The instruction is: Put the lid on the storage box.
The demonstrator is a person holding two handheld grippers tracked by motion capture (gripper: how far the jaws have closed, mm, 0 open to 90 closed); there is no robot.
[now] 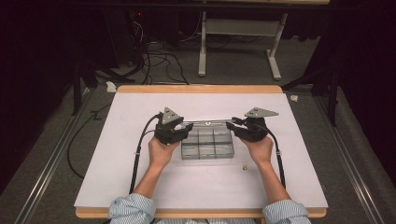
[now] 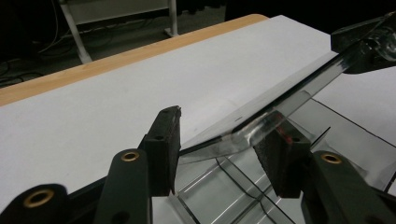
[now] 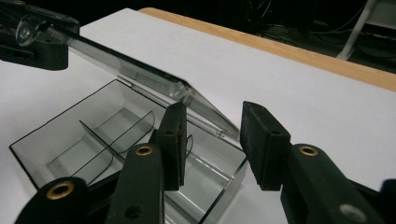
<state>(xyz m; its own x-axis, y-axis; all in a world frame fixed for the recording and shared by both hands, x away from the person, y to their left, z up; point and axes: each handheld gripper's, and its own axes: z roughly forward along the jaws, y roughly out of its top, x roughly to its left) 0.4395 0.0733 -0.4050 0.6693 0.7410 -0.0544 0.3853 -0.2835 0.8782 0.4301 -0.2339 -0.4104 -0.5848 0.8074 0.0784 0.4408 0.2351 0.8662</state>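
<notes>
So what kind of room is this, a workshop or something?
Probably a lab or recording studio rather than a workshop: black curtains close in the space, loose cables trail over grey carpet, and one table under a white sheet carries just a clear compartment box.

The compartment box (image 1: pixel 207 144) sits on the table (image 1: pixel 116 154) near its middle. Its lid (image 1: pixel 208 122) stands raised over the box's far edge, hinged there. The left gripper (image 1: pixel 184 130) is at the box's far left corner, at the lid's left end; the right gripper (image 1: pixel 232 124) is at the far right corner, at the lid's right end. A small piece (image 1: pixel 243 166) lies on the table just off the box's near right corner. A stand (image 1: pixel 238 46) stands on the floor beyond the table's far edge, behind the box.
</notes>
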